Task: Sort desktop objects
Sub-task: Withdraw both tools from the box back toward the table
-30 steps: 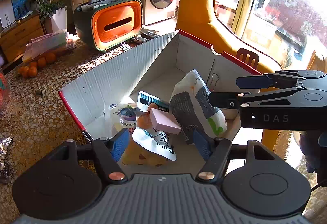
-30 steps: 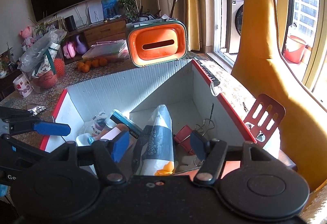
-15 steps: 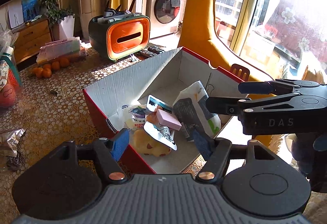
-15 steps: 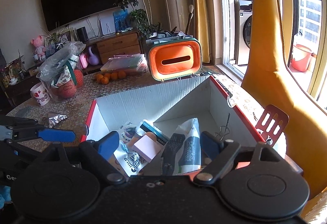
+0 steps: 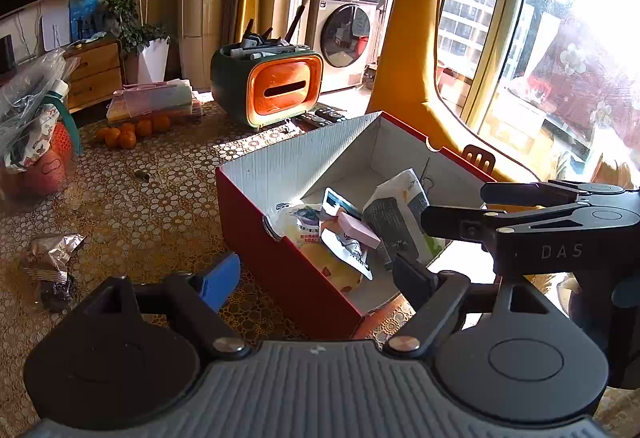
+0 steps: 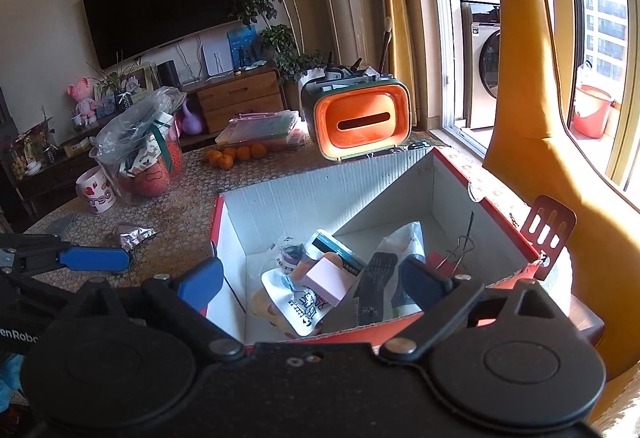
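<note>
A red cardboard box with white inner walls stands on the patterned table. Inside it lie a white and grey pouch, a pink block, a printed white packet and other small packets. My left gripper hovers before the box's near corner, its jaws opening with nothing between them. At the box's right side, my right gripper is also opening and empty. A crumpled foil wrapper lies on the table left of the box.
Behind the box stand an orange and green organizer, remote controls, oranges and a flat plastic case. A bag-wrapped bundle and a mug sit far left. A yellow chair back rises on the right.
Both grippers drew back and up from the box and their jaws widened. The white pouch that stood between the right fingers now lies in the box.
</note>
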